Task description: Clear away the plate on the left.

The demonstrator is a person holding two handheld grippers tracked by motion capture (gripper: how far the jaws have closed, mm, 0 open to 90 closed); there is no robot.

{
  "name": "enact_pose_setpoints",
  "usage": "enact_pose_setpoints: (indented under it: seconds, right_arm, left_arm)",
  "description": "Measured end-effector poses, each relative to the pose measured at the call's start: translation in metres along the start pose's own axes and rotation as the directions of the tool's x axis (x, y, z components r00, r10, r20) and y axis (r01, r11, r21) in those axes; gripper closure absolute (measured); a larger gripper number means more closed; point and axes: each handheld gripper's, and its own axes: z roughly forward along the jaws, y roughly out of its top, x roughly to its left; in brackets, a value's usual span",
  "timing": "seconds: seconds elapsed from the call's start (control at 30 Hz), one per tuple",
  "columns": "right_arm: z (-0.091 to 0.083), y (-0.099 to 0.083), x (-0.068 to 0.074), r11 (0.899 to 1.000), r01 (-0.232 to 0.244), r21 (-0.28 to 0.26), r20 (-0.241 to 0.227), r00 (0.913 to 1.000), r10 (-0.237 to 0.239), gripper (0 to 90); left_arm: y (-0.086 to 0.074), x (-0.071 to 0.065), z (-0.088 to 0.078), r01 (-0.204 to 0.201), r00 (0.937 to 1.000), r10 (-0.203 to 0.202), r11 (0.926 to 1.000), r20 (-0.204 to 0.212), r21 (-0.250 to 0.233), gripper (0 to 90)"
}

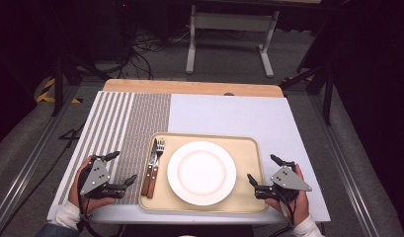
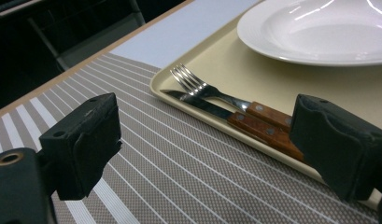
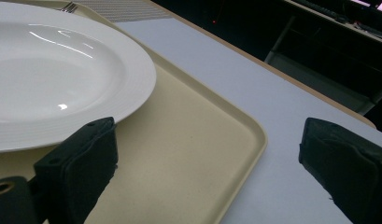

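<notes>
- The surface point(image 1: 239, 111) is a pale board, bare on its right part and covered on the left by a striped placemat point(image 1: 125, 123).
- A beige tray point(image 1: 249, 148) lies at the near middle of the surface, its left edge overlapping the placemat.
- A white plate point(image 1: 201, 172) sits on the tray, right of centre, empty and well clear of the tray's rim.
- A knife point(image 1: 150, 170) and a fork point(image 1: 157, 168) with wooden handles lie side by side along the tray's left rim, touching each other, tips pointing away from the person.
- The left hand-held gripper point(image 1: 123, 168) rests on the placemat just beside the tray's left edge, jaws spread wide and holding nothing; in the left gripper view the cutlery handles point(image 2: 265, 125) lie between the jaws, farther off.
- The right hand-held gripper point(image 1: 266, 170) sits at the tray's right edge, jaws also spread and empty, one over the tray and one over the bare surface.
- Likely risks: the cutlery is close together and flat against the rim, so a closing jaw may pinch both pieces or slide off the thin handles; a jaw coming in low could catch the rim and shove the tray, shifting the plate.
</notes>
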Motion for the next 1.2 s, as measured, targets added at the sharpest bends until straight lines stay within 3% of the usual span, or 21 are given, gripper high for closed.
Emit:
enact_pose_setpoints:
  seconds: [0.33,0.5,0.8,0.9,1.2]
  right_arm:
    - [0.0006,-0.0016,0.0005,1.000,0.003,-0.012,-0.008,1.0000,-0.003,6.1]
    - [-0.0001,-0.0013,0.0007,1.000,0.000,-0.020,-0.006,1.0000,0.000,6.3]
    - [0.0024,-0.0009,0.0010,1.000,0.000,-0.017,-0.005,1.0000,0.000,6.3]
    - [0.0042,-0.0007,0.0008,1.000,0.001,-0.016,-0.005,1.0000,-0.001,6.3]
    - [0.0080,-0.0040,-0.0043,1.000,-0.026,-0.018,-0.017,0.9995,0.025,6.4]
  left_arm:
    - [-0.0028,-0.0003,0.0000,0.012,0.9999,-0.012,0.9999,0.004,0.006,9.4]
    - [-0.0010,-0.0020,-0.0008,-0.004,1.0000,0.004,0.9998,-0.004,-0.019,9.6]
    - [-0.0014,0.0006,-0.0002,-0.013,0.9999,0.013,0.9999,-0.001,-0.011,9.6]
    - [-0.0014,0.0014,0.0010,0.006,1.0000,-0.006,0.9996,0.004,-0.026,9.6]
    - [-0.0021,0.0038,0.0024,0.006,1.0000,-0.006,0.9999,0.000,-0.014,9.7]
